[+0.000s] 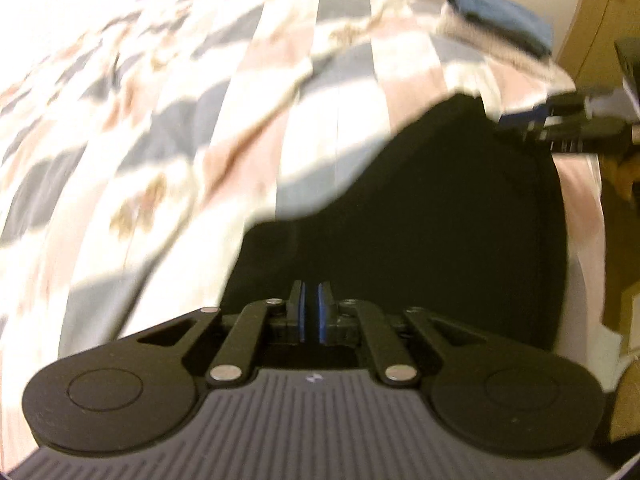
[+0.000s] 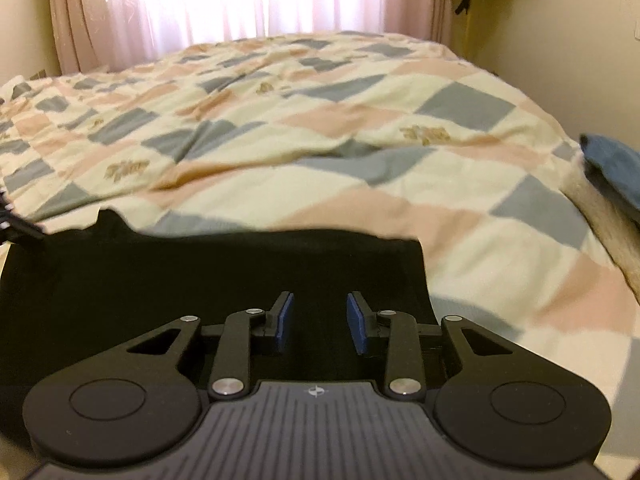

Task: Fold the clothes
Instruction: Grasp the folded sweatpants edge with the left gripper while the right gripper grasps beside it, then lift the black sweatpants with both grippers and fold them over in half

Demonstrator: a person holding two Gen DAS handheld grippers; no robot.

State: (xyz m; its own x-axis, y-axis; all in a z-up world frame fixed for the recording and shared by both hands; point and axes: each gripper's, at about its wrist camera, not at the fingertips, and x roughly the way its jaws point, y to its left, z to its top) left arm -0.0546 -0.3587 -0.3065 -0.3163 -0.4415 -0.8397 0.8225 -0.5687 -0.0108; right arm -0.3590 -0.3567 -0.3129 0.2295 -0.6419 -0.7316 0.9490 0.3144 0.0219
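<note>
A black garment [image 1: 420, 220] lies spread over the near edge of a checked quilt [image 1: 200, 100] on a bed. My left gripper [image 1: 311, 300] sits low over the garment's near part, its blue pads [image 1: 303, 308] pressed almost together with a thin dark strip of the cloth between them. The right gripper [image 1: 532, 120] reaches in at the garment's far right corner in the left wrist view. In the right wrist view the right gripper [image 2: 320, 300] is open above the black garment [image 2: 200, 280], with nothing between its blue pads [image 2: 286, 320].
The quilt [image 2: 320, 120] covers the whole bed up to pink curtains [image 2: 240, 0] at a bright window. A folded blue cloth [image 2: 616, 168] rests at the bed's right edge, also visible as the blue cloth [image 1: 500, 16]. A wooden door [image 1: 592, 20] stands beyond it.
</note>
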